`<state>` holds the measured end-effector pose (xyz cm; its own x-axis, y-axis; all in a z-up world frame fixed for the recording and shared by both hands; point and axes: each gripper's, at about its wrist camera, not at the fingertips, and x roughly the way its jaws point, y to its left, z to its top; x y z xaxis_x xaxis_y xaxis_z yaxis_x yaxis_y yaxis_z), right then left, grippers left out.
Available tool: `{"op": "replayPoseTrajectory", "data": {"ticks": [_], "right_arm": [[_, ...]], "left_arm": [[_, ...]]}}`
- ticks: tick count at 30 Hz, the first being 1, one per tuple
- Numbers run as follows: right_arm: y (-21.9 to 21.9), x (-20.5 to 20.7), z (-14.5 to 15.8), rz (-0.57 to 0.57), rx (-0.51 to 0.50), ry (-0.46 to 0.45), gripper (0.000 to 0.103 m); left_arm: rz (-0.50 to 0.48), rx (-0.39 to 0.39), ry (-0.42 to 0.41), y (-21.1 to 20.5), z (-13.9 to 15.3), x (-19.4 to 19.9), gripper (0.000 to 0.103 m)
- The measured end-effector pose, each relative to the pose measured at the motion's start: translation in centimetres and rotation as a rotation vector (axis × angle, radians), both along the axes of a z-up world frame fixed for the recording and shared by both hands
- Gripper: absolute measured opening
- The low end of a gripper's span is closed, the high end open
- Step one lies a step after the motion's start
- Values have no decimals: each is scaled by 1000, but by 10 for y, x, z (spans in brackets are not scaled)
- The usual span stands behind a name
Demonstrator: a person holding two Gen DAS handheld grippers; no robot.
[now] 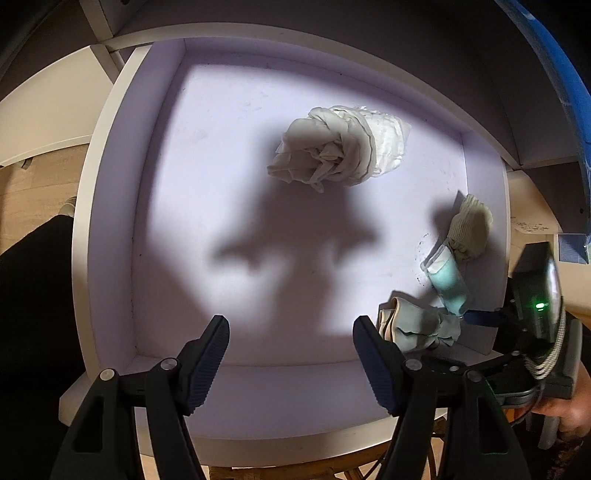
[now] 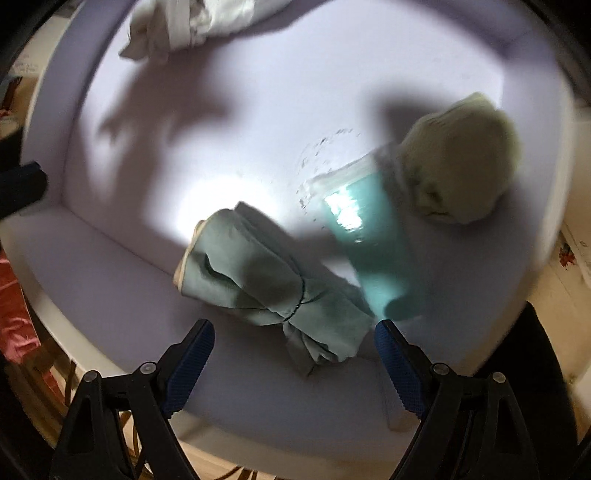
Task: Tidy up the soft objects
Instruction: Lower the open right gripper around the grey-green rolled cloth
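Note:
A white tray holds soft items. A crumpled white cloth lies at its far middle. A cream knit glove, a teal plastic pouch and a grey-green tied cloth roll lie along the right side. My left gripper is open and empty above the tray's near edge. My right gripper is open just above the grey-green roll, with the teal pouch and cream glove to its right. The white cloth shows at top left.
The tray sits on a wicker stand over a wood floor. White shelving stands at the left. A blue curved object is at the upper right. Red fabric lies at the left.

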<state>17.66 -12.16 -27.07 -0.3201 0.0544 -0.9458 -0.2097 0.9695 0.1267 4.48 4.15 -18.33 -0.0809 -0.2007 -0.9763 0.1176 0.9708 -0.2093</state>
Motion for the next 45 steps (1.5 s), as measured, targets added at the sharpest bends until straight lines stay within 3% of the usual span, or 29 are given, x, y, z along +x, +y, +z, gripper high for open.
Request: {"op": "replayPoseTrajectory", "data": {"ticks": [3,7,11,14,16,21,27,32,35,40,45], "right_arm": [[6,-1,-12,45,-23,22,89],[4,7,-20,25,-50,-1,81],[-9,23,-13,-92,-49,-98,80],[-24,34,5,-252,66,-153,80],[-27,35,13,-270,95,-167,81],[-11,21,1,-160,51,-102,80],[-2,17,-19,-110,-5,-80,60],[-23,14,-28,-272,60,-49,52],[-33,12,-29,-354,79,-46,52],[-32,12,-29,-353,72,-48,53],[-28,1,-50,-381,87,-22,67]], "left_arm": [[0,1,3,0,-1,0,70],[2,4,6,0,-2,0,70],[1,8,6,-1,-4,-1,70],[1,10,6,-2,-5,0,70],[2,12,7,-3,-7,0,70],[-14,19,1,-9,-10,1,70],[-34,13,-21,-14,-9,0,70],[-52,24,-71,-23,-6,7,70],[-132,78,-118,-39,-3,15,70],[-321,169,-243,-81,4,32,70],[-533,274,-333,-120,-3,51,70]]}}
